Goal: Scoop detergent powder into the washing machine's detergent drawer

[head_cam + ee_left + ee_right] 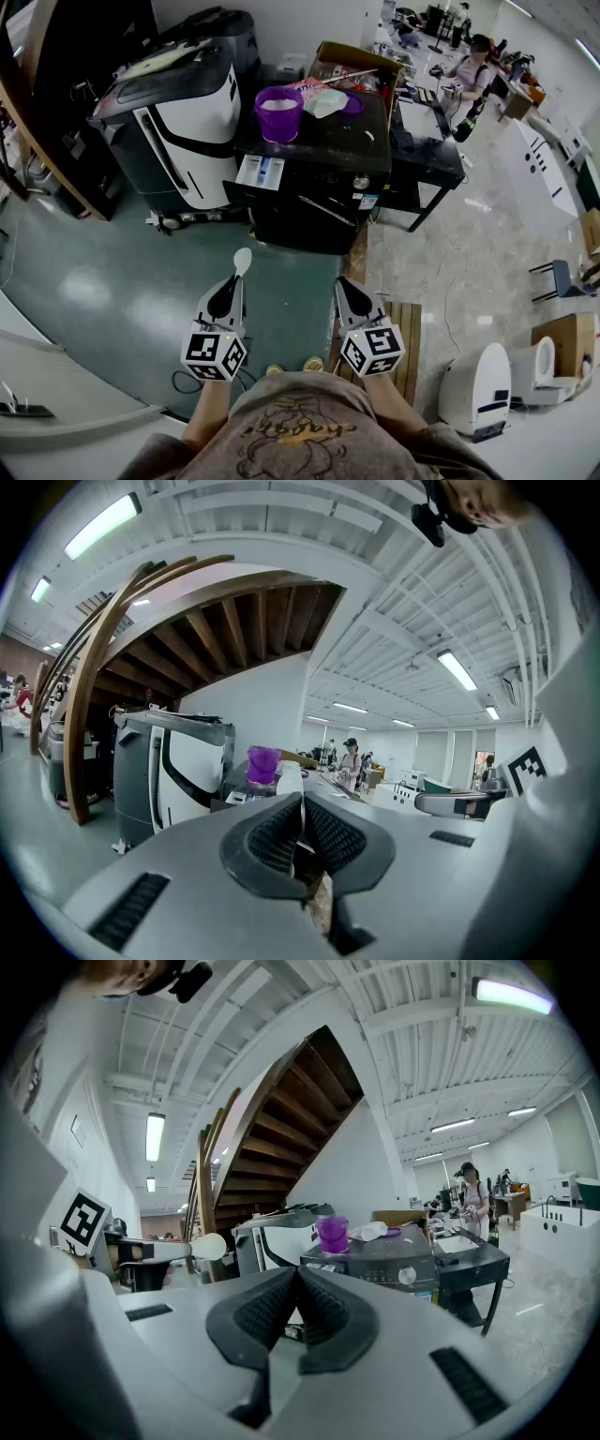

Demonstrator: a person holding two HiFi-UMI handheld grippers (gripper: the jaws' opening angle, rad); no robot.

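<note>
The black washing machine (323,178) stands a stride ahead of me, and its white detergent drawer (261,172) is pulled out at the front left. A purple bucket (279,112) holding white powder sits on top of the machine, next to a white bag (328,101). My left gripper (234,281) is shut on the handle of a white spoon (242,261), whose empty bowl points toward the machine. In the left gripper view the spoon (289,778) rises from the closed jaws (300,803) in front of the bucket (263,763). My right gripper (345,284) (296,1274) is shut and holds nothing.
A large grey and white machine (178,122) stands left of the washer, with dark wooden stair beams (37,141) beyond it. A black desk (427,141) and a seated person (473,70) are to the right. A wooden pallet (405,347) lies by my right foot.
</note>
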